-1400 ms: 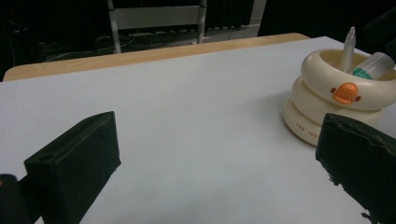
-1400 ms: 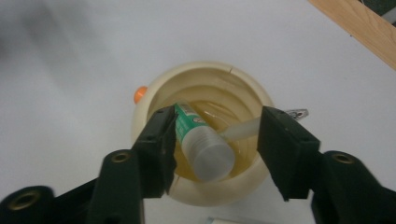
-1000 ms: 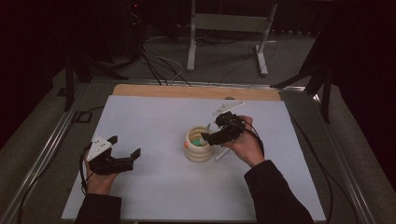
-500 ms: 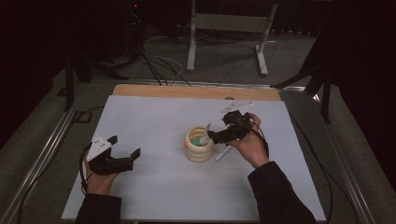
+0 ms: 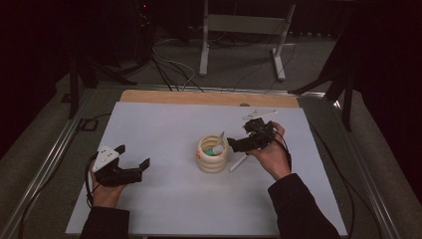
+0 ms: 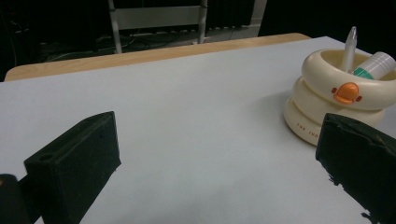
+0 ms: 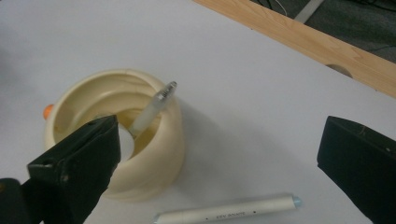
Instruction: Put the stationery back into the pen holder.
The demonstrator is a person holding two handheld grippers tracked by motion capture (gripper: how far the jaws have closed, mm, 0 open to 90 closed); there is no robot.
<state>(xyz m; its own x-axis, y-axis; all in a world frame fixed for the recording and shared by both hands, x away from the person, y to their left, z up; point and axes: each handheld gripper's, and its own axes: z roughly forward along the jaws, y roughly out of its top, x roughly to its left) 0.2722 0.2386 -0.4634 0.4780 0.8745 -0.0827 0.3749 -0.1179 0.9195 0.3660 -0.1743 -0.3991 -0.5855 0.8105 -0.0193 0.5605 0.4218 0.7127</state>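
1. While the right claw [image 5: 238, 144] hangs just beside the cream pen holder [image 5: 212, 155], its two black jaws stand wide apart and hold nothing.
2. From the right gripper view, the pen holder [image 7: 116, 154] sits under and just past the left jaw, and the jaw covers part of its rim.
3. Down in the cup, a thin clear pen [image 7: 152, 108] leans up against the wall, and its tip pokes out over the rim.
4. A fat white marker with a green band [image 6: 375, 65] also rests in the cup, next to the thin pen [image 6: 349, 46].
5. On the white desk [image 5: 164, 129], close below the right claw, lies a long white pen [image 7: 229, 212], flat on its side, near the foot of the pen holder but not touching it.
6. That white pen [image 5: 238, 162] lies between the holder and the person's right hand [image 5: 271, 154] in the high view.
7. Far off to the side, the left claw [image 5: 133, 160] rests low over the desk, with its jaws wide apart and nothing between them.
8. From the left gripper view, the pen holder [image 6: 336, 109] stands ahead of the right jaw, well apart from it, and shows a small orange duck bill [image 6: 346, 92] on its side.
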